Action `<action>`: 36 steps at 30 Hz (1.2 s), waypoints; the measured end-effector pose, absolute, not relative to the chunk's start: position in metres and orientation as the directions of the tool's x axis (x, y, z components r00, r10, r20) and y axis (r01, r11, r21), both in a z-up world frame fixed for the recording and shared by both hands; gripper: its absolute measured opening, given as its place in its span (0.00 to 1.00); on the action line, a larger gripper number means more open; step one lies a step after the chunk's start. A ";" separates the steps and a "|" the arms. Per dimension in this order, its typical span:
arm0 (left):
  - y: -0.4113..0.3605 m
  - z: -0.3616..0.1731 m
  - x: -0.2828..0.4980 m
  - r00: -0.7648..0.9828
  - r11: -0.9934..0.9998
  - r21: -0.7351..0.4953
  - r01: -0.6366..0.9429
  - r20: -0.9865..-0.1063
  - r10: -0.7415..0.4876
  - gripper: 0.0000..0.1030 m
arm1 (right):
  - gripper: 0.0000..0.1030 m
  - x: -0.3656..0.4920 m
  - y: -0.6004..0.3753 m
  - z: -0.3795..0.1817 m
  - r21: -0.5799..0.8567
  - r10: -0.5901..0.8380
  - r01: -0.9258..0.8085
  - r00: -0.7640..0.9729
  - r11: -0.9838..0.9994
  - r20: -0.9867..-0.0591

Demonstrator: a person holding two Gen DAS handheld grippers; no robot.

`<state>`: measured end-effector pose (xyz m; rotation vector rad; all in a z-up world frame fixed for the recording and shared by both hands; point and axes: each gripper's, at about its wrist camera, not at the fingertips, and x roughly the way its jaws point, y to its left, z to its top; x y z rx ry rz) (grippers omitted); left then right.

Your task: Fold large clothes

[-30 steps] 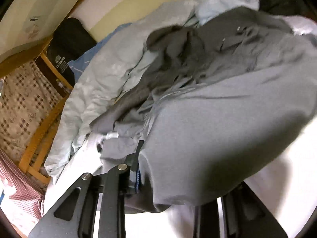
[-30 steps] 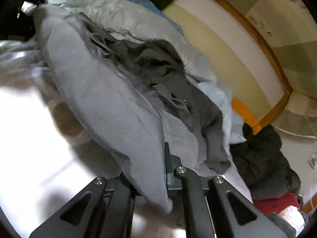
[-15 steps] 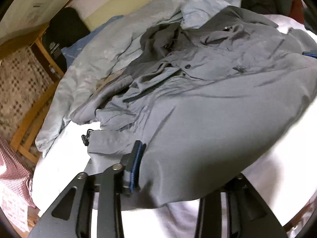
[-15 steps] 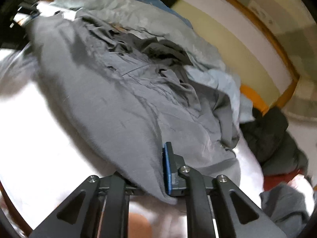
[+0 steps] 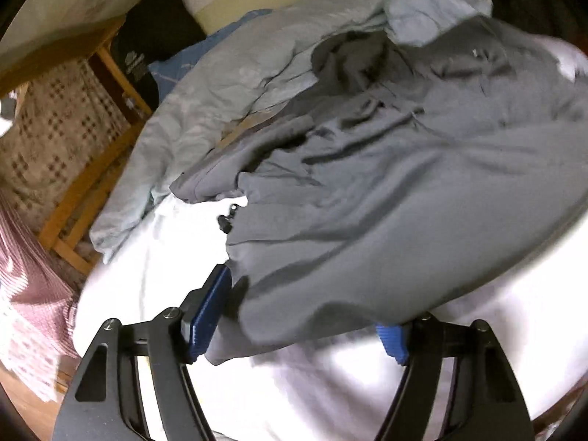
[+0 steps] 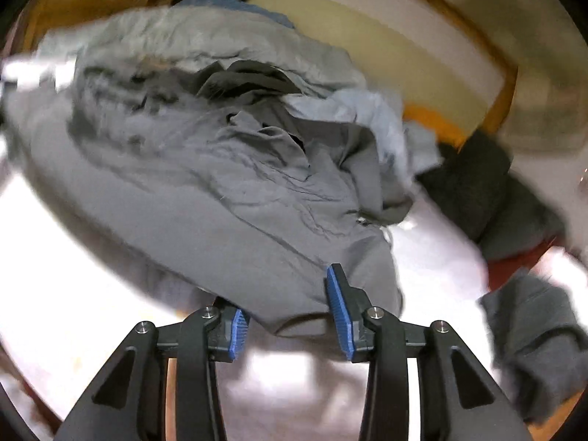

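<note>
Where the grey shirt (image 5: 386,198) sprawls across the white bed (image 5: 154,257), both grippers, left (image 5: 301,316) and right (image 6: 290,312), have just been opening, hem loose between their fingers. Soft, light, probably slippery; best pinched at the hem corners.

The grey shirt (image 5: 422,198) was matt, creased woven cloth, the bed frame (image 5: 92,183) varnished wood, the gripper pads (image 6: 340,310) ribbed blue plastic.

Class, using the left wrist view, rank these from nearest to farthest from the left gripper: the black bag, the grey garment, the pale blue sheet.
1. Grey garment, its hem between the left gripper pads.
2. Pale blue sheet, behind it, leftward.
3. Black bag, upper left by the wall.
</note>
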<state>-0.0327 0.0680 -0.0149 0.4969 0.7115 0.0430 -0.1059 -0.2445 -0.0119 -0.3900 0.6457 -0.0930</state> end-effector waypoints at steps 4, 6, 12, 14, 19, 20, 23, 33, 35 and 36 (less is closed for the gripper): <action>0.072 0.004 -0.008 0.779 0.872 0.479 0.097 -0.582 0.233 0.71 | 0.39 -0.085 -0.269 0.009 -0.246 -0.111 -0.051 0.791 0.968 -0.602; 0.072 0.010 0.011 0.773 0.870 0.483 0.093 -0.587 0.243 0.71 | 0.39 -0.073 -0.271 0.021 -0.254 -0.116 -0.045 0.805 0.966 -0.582; 0.090 0.014 0.079 0.712 0.922 0.386 0.032 -0.656 0.250 0.71 | 0.40 -0.014 -0.271 0.035 -0.289 -0.132 -0.044 0.818 0.956 -0.561; 0.097 0.006 0.101 0.690 0.921 0.390 -0.004 -0.666 0.285 0.71 | 0.40 0.006 -0.277 0.036 -0.272 -0.133 -0.032 0.814 0.962 -0.565; 0.103 -0.019 0.110 0.677 0.907 0.421 -0.002 -0.667 0.311 0.75 | 0.43 0.040 -0.284 0.032 -0.240 -0.147 0.015 0.826 0.971 -0.544; 0.104 -0.018 0.108 0.691 0.909 0.416 -0.005 -0.656 0.304 0.77 | 0.46 0.041 -0.285 0.029 -0.241 -0.148 0.016 0.829 0.970 -0.540; 0.119 -0.009 0.102 0.726 0.934 0.352 -0.051 -0.629 0.277 0.85 | 0.64 0.026 -0.292 0.026 -0.281 -0.166 0.022 0.850 0.959 -0.499; 0.122 -0.014 0.113 0.716 0.943 0.332 -0.019 -0.654 0.244 0.50 | 0.70 0.012 -0.349 0.024 -0.094 -0.060 0.010 0.836 0.996 -0.546; 0.114 -0.018 0.115 0.729 0.922 0.386 -0.030 -0.623 0.284 0.32 | 0.69 0.015 -0.355 0.019 -0.083 -0.065 0.024 0.841 0.996 -0.537; 0.107 -0.024 0.119 0.724 0.889 0.456 -0.054 -0.595 0.349 0.32 | 0.69 0.019 -0.359 0.016 -0.090 -0.081 0.040 0.847 0.995 -0.525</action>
